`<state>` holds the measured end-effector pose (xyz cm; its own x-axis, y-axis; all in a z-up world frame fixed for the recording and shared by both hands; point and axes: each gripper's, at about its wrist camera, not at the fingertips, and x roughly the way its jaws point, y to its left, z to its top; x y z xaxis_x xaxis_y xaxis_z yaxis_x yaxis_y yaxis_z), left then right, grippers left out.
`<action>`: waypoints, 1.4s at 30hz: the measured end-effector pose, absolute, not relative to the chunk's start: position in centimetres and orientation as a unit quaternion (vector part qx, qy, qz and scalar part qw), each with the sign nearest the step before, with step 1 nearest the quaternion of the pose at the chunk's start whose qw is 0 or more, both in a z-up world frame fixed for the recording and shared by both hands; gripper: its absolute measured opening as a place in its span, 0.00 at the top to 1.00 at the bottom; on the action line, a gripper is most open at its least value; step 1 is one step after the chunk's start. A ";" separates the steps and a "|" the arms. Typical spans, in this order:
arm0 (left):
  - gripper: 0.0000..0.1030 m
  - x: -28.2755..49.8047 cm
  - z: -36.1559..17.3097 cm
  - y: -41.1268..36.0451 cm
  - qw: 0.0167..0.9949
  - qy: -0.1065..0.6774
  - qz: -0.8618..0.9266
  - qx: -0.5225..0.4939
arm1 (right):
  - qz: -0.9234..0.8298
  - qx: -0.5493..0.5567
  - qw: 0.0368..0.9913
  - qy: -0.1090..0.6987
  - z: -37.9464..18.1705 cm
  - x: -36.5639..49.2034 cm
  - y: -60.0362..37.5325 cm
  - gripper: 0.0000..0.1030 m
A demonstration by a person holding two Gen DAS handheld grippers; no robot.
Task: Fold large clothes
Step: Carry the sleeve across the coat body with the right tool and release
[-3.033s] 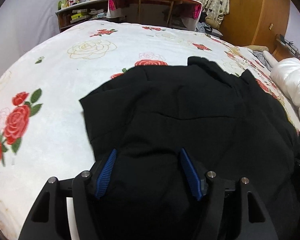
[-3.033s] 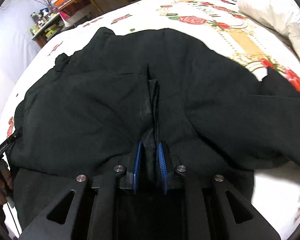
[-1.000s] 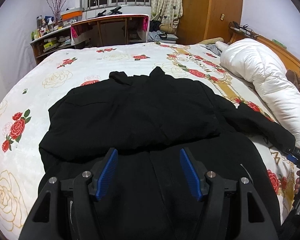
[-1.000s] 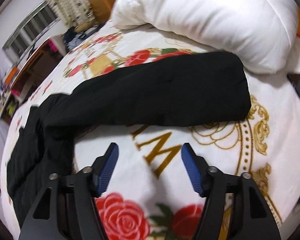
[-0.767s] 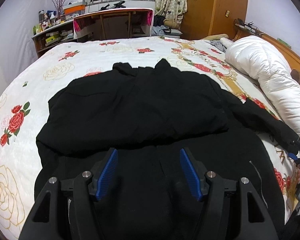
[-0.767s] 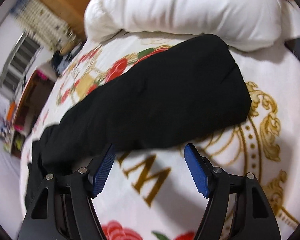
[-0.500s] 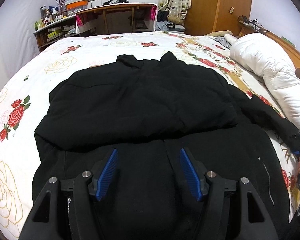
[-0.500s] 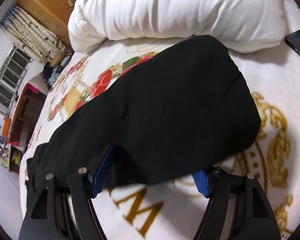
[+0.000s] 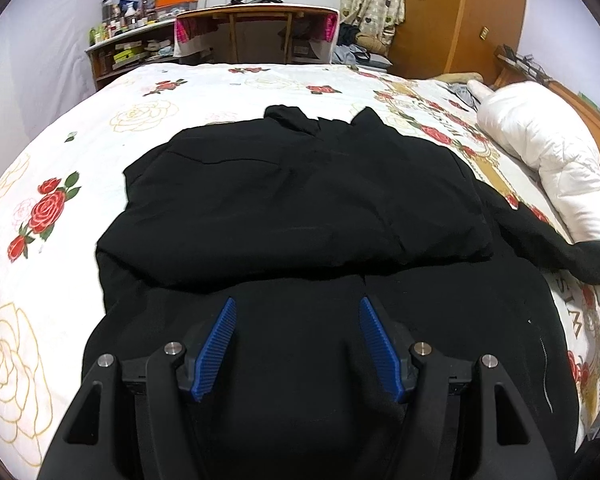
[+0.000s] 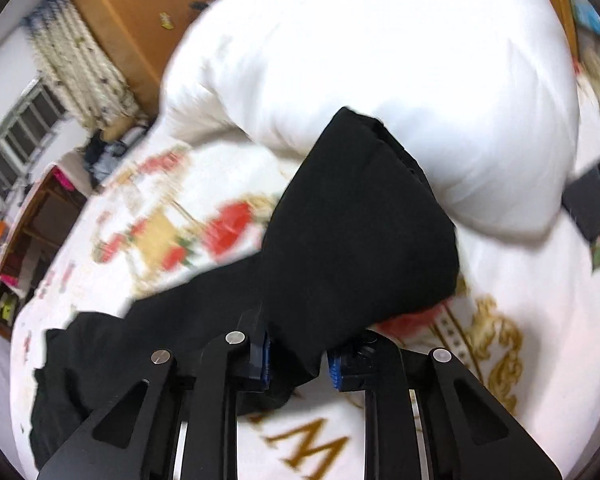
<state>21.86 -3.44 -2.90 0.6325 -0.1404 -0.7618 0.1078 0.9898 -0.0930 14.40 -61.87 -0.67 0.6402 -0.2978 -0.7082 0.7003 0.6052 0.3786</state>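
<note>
Large black padded jacket (image 9: 300,200) lies spread on the white bedspread printed with red and gold roses (image 9: 60,152), collar end toward the far desk, hem end nearest us. Our left gripper (image 9: 296,336) hovers over the hem area, its blue ribbed jaws spread wide and holding nothing; dark cloth shows between them but we see no contact. One thick layer of the coat is already laid across the upper body, its lower edge running straight across just ahead of the left fingers, so we judge the left-side fold done. The long black sleeve (image 10: 352,232) on the right is not yet in: in the left view it trails out toward the puffy white duvet roll (image 9: 552,168) at the bed's edge. Our right gripper (image 10: 298,360) has that sleeve near its cuff end, jaws drawn in close on either side of the cloth and pinching it; the cuff stands up ahead of the fingers against the duvet. The right view is blurred, so finer detail of the grip we cannot give. By our reckoning, left to do: carry this sleeve across onto the body, then bring the hem up toward the collar. Roughly the middle of the job.
</note>
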 end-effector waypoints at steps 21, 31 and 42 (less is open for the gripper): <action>0.36 18.4 0.1 3.8 0.916 0.388 -0.040 -0.090 | -0.020 0.151 0.957 0.246 18.6 25.6 -38.9 0.82; 0.36 18.4 -1.7 7.7 0.911 0.396 -0.015 -0.114 | 0.070 0.091 0.934 0.339 10.6 31.4 -26.4 0.82; 0.36 19.3 -3.9 10.3 0.904 0.412 0.002 -0.118 | 0.108 0.042 0.885 0.450 -1.1 35.0 -18.6 0.79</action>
